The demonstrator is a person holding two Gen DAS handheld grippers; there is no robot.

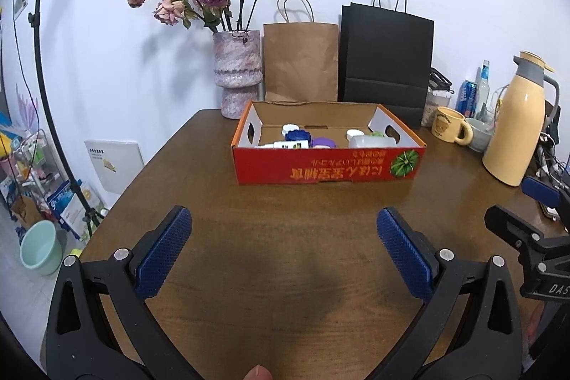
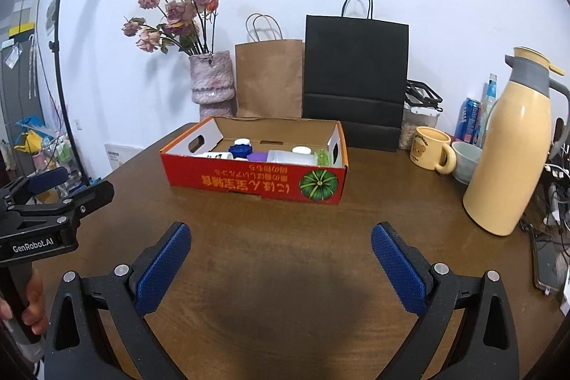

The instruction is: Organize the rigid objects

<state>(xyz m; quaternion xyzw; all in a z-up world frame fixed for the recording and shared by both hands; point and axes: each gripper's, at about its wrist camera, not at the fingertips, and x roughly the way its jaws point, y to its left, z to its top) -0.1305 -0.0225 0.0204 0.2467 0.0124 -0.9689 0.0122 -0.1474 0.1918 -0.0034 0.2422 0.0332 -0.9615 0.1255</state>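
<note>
A red cardboard box [image 1: 327, 166] [image 2: 249, 182] with a pumpkin picture stands on the brown table, open at the top. Inside lie several small items: white bottles [image 1: 370, 140] [image 2: 290, 157], a blue cap [image 1: 297, 134] [image 2: 240, 150], a purple lid [image 1: 322, 142] [image 2: 258, 156] and a green piece [image 2: 322, 156]. My left gripper [image 1: 283, 219] hangs open over bare table well short of the box, nothing between its blue pads. My right gripper [image 2: 281, 237] is likewise open and holds nothing. Each gripper's body shows at the edge of the other's view.
Behind the box stand a vase of dried roses [image 1: 237, 73], a brown paper bag [image 1: 301, 61] and a black bag [image 1: 386, 59]. At the right are a cream thermos jug [image 2: 509, 152], a yellow mug [image 2: 429, 148], a bowl, cans and cables. A light stand [image 1: 53, 95] rises left.
</note>
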